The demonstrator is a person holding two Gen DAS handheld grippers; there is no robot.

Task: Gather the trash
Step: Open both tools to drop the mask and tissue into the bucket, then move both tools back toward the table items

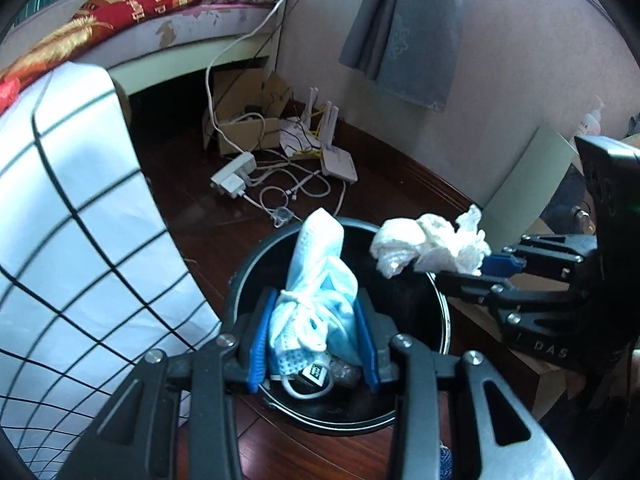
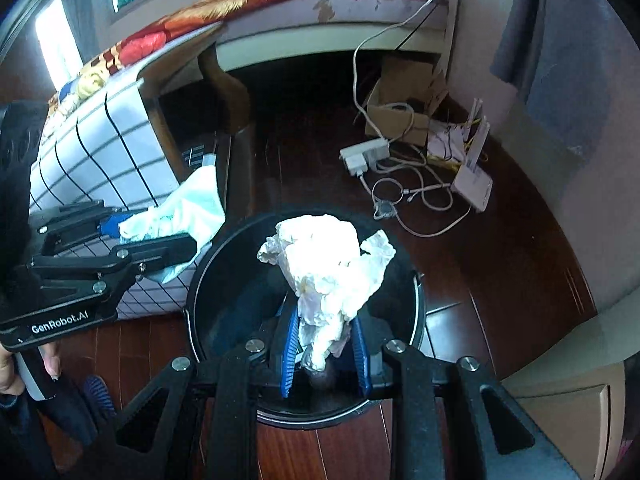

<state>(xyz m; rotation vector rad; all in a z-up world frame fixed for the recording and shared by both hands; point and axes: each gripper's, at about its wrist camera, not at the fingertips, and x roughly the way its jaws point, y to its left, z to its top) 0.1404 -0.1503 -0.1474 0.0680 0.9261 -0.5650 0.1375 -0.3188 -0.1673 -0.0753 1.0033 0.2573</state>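
both jaws loaded over the bin

we see the black bin (image 1: 438, 312) just below both jaws, a few scraps inside it, too dark to name. our left gripper (image 1: 316, 332) is clamped on a crumpled blue face mask (image 1: 320, 280); our right gripper (image 2: 324, 344) pinches a wad of white tissue (image 2: 328, 264), its lower end hidden between the jaws.

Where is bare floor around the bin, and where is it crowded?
Bare wood floor lies between the bin, the bed and the power strip. It is crowded around the router and cardboard box, where cables tangle.
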